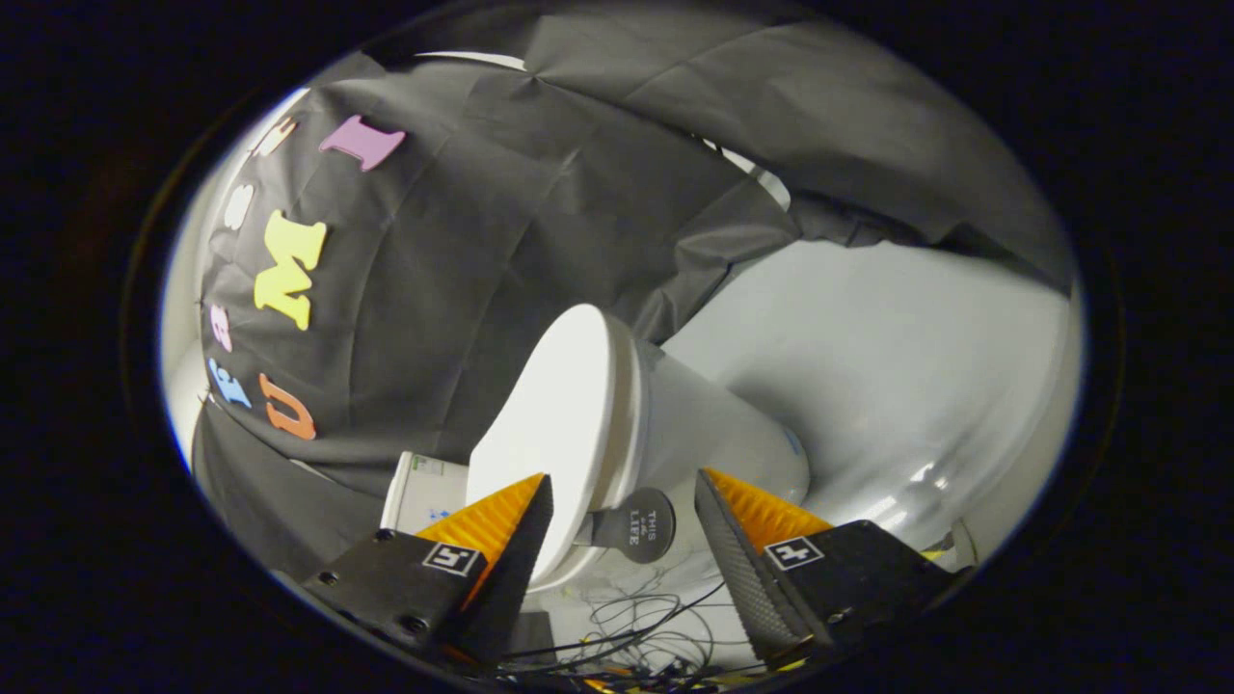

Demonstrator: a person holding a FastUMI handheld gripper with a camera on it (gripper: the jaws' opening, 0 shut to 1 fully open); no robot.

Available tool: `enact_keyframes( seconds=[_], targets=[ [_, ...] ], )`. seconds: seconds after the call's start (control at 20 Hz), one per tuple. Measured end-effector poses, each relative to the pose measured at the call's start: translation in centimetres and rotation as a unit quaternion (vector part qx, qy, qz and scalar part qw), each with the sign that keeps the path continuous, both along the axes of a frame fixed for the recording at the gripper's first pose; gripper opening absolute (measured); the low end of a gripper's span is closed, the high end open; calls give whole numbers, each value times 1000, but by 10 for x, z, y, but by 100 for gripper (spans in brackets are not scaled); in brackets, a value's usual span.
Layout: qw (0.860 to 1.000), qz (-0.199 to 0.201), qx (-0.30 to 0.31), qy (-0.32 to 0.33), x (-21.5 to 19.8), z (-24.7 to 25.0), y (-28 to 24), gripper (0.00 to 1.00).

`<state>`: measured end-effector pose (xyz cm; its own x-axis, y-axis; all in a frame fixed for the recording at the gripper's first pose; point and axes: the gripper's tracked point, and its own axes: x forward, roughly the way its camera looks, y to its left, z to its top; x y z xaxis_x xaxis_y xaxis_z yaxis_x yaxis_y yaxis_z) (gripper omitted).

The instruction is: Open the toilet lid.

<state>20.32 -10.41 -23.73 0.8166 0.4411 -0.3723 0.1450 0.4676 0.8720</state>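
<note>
Gripper [624, 501] fingers spread, empty; the toilet lid [559, 424] (apparently down) shows a round tab handle [636, 525] between them. Close squarely on it, then lift.

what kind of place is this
Probably a mock bathroom in a recording booth: a white toilet with its lid closed, black cloth walls, loose cables below. The open gripper points at the lid's round handle.
</note>
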Motion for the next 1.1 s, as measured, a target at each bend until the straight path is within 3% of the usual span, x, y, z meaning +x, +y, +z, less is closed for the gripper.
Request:
enact_keyframes(
  seconds=[0.15, 0.25, 0.5, 0.55, 0.7, 0.85, 1.1],
  targets=[
    [998, -4, 58, 7, -2, -1, 5, 65],
    [998, 1, 65, 12, -3, -8, 10, 52],
    [996, 3, 80, 23, -5, -15, 9, 31],
    [995, 1, 95, 25, -7, -12, 7, 23],
    [991, 2, 131, 20, -8, -10, 10, 13],
    [993, 14, 117, 10, -7, -7, 10, 5],
    [996, 15, 93, 8, -7, -3, 10, 3]
  ],
)
